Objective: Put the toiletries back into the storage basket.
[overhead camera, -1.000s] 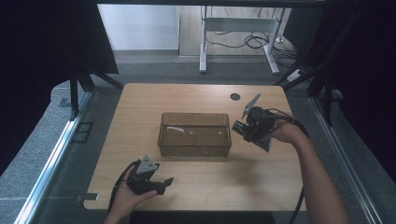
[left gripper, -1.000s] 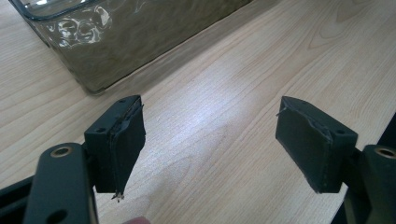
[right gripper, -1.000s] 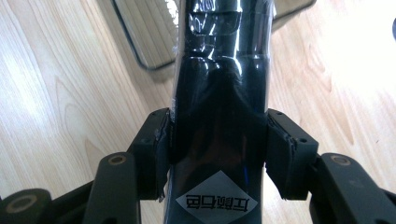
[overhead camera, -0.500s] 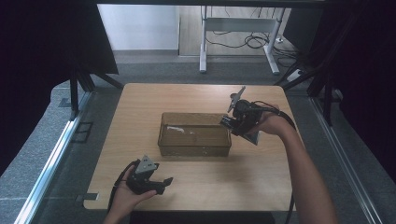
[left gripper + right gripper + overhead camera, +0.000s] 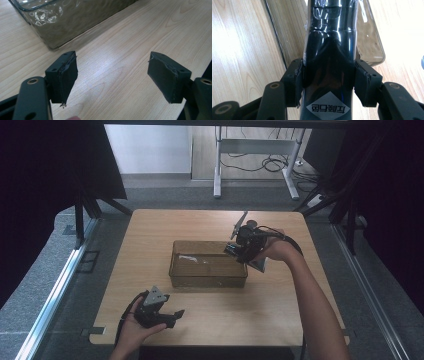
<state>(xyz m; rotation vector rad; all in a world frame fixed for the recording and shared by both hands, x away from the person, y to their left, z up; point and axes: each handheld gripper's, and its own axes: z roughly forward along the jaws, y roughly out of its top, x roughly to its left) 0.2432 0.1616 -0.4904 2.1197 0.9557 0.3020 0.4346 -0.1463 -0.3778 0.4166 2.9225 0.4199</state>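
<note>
right gripper (image 5: 239, 251) squeezes a shiny dark bottle (image 5: 329, 50) over the clear box (image 5: 207, 279) | looks smooth, maybe slippery; hold its middle | left gripper (image 5: 112, 75) open, near edge

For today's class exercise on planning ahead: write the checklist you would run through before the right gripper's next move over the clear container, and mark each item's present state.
1. Right gripper clamped on the glossy black bottle from both sides: ok.
2. Bottle over the clear smoky plastic container: ok, at its right end.
3. Container resting flat on the light wooden table: ok.
4. Container interior free of obstacles: cannot tell.
5. Left gripper open, apart from the container: ok.
</note>
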